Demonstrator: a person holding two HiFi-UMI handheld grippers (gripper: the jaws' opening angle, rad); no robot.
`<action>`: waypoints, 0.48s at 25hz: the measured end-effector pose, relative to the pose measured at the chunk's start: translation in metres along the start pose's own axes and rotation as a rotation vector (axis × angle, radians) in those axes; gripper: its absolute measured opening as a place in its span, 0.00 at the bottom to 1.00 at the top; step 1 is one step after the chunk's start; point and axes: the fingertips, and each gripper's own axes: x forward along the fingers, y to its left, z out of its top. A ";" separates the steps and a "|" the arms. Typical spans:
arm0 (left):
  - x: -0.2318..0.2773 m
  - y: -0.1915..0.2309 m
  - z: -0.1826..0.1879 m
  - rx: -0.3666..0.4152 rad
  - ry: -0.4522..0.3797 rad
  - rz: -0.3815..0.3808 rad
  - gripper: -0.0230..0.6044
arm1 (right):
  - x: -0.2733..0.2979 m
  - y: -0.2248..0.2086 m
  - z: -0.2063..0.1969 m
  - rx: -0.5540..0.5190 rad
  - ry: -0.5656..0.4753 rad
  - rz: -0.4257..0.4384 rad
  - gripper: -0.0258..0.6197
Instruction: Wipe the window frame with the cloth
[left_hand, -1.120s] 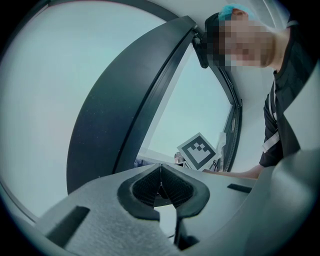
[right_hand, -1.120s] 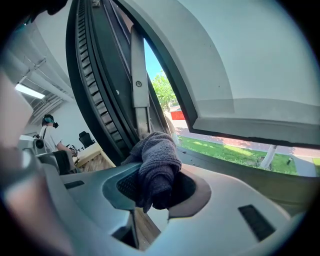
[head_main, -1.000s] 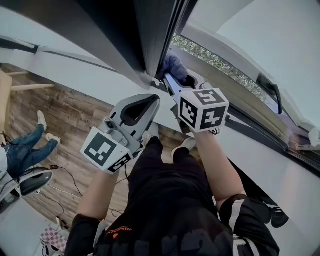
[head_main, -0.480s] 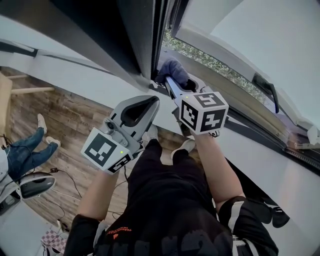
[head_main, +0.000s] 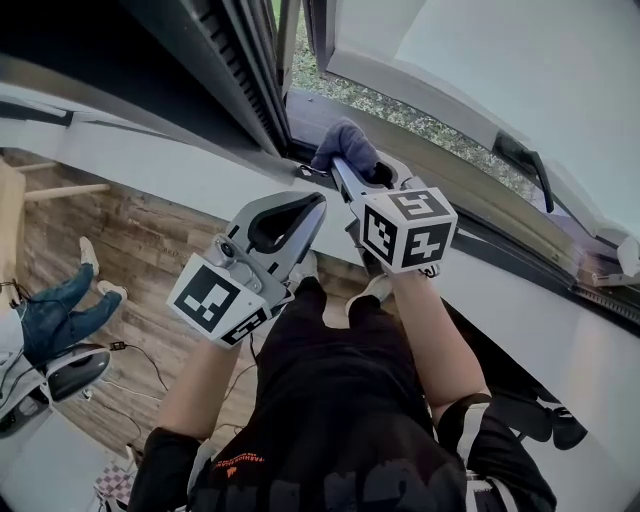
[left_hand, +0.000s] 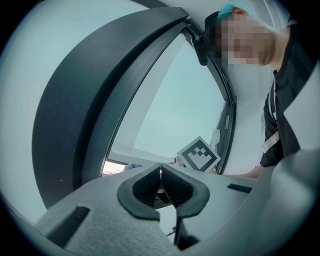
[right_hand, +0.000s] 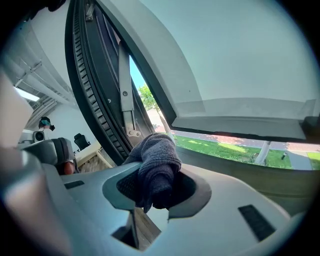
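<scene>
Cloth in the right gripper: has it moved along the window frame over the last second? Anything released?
The cloth, clamped in the right gripper, slid slightly rightward from the window frame's lower corner, though the head camera also shifted. Nothing taken or released. The left gripper stays shut, empty, off the frame.

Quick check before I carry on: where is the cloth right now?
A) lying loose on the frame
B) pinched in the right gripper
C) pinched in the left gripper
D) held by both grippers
B: the right gripper has its jaws clamped on the bunched dark cloth, close to the window frame, while the left gripper has its jaws shut together with nothing between them.
</scene>
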 end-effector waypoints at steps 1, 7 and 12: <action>0.002 -0.002 -0.001 0.001 0.003 -0.004 0.07 | -0.002 -0.002 -0.001 0.003 -0.001 -0.002 0.22; 0.015 -0.015 -0.005 0.007 0.019 -0.023 0.07 | -0.014 -0.016 -0.005 0.021 -0.008 -0.010 0.23; 0.021 -0.024 -0.005 0.016 0.026 -0.030 0.07 | -0.022 -0.022 -0.008 0.032 -0.017 -0.008 0.23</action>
